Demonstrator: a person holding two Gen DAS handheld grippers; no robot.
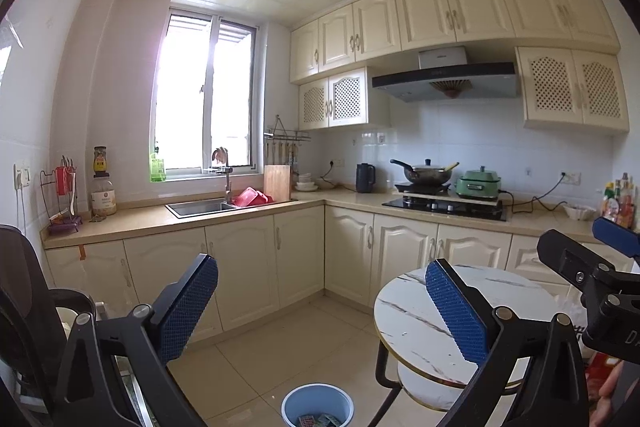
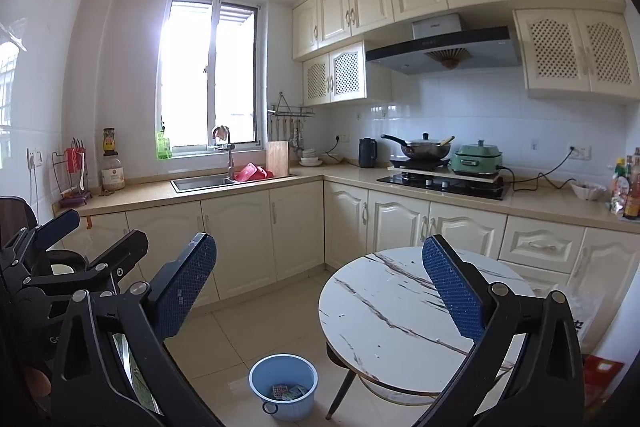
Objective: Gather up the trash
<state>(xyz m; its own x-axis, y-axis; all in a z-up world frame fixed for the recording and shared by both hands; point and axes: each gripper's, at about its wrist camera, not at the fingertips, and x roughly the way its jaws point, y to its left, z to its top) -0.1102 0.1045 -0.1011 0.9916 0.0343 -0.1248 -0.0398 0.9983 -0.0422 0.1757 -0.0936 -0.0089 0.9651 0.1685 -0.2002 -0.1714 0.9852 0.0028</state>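
My left gripper (image 1: pixel 320 311) and right gripper (image 2: pixel 320 291): both held level, raised, side by side, jaws spread wide, holding nothing. Blue bin (image 2: pixel 284 393): on the floor just beside the marble table (image 2: pixel 384 311), wrappers (image 2: pixel 290 391) inside

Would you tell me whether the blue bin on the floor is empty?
Not empty: the blue bin stands upright with a few small wrappers at its bottom.

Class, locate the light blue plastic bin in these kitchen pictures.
The light blue plastic bin stands on the tiled floor, low in both views, just left of the round marble-topped table.
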